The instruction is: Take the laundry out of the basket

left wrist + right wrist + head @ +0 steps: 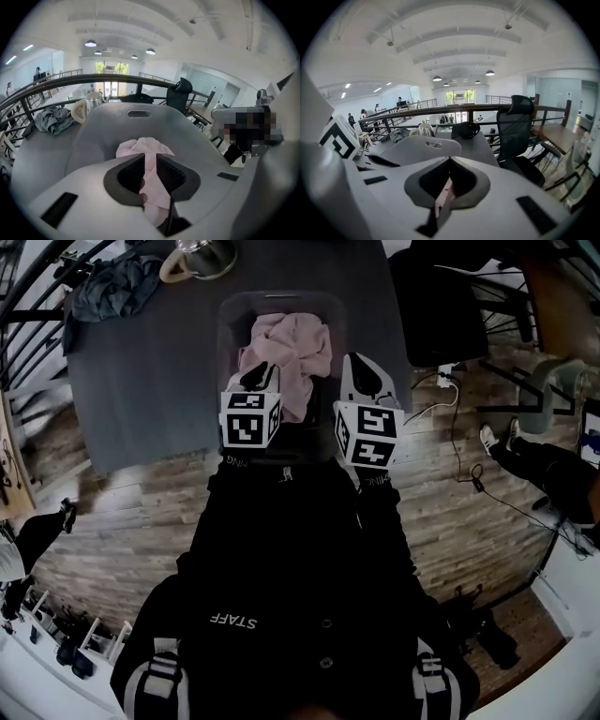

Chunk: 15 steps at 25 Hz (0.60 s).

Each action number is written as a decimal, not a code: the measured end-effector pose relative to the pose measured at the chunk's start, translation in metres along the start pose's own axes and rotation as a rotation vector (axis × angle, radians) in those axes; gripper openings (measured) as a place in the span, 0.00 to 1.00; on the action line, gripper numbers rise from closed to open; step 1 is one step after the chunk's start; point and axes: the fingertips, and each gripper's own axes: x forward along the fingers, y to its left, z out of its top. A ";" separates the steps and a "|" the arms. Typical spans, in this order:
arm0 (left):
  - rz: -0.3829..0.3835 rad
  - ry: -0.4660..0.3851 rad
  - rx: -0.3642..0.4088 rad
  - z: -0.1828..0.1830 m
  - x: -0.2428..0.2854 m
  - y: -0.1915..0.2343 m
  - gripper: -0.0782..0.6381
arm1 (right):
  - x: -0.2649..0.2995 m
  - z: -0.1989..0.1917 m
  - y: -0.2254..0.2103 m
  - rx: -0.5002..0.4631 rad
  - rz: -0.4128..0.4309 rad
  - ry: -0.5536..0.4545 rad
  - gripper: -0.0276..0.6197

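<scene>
Pink laundry: one bunched garment lying between the two claws and just ahead of them. Most of it sits down inside the basket.
Left claw: jaws nearly together and clamped on a fold of the pink fabric. The cloth runs from the pads forward into the heap.
Right claw: jaws closed on a thin pink strip at the garment's right edge, beside the left claw.
Basket: grey. It surrounds both claw tips, and its far wall with the handle slot is straight ahead of the left claw.
Tabletop: dark. It lies under the basket and runs ahead and left of the claws.
Grey-blue cloth: far ahead-left of the left claw, on the tabletop and well apart from the basket. Cannot tell whether it came from the basket.
Kettle: metal, ahead of the basket's far wall.
Done: both grips look set on the garment.
Left: the garment has not cleared the rim, so it needs lifting out and setting on the tabletop. Cannot see whether anything lies under the pink.
</scene>
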 end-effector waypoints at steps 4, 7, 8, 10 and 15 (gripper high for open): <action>-0.001 0.063 -0.003 -0.010 0.017 0.001 0.28 | 0.010 0.002 -0.012 -0.020 -0.006 0.007 0.07; -0.009 0.100 -0.012 -0.017 0.030 0.001 0.40 | 0.019 0.002 -0.018 -0.011 -0.003 0.015 0.07; -0.016 0.115 -0.017 -0.020 0.034 0.001 0.45 | 0.022 0.003 -0.019 -0.009 -0.002 0.019 0.07; -0.028 0.139 -0.027 -0.024 0.043 0.001 0.51 | 0.027 0.003 -0.021 -0.011 0.000 0.025 0.07; 0.010 0.157 -0.073 -0.029 0.060 0.012 0.58 | 0.039 0.000 -0.035 -0.011 -0.034 0.034 0.07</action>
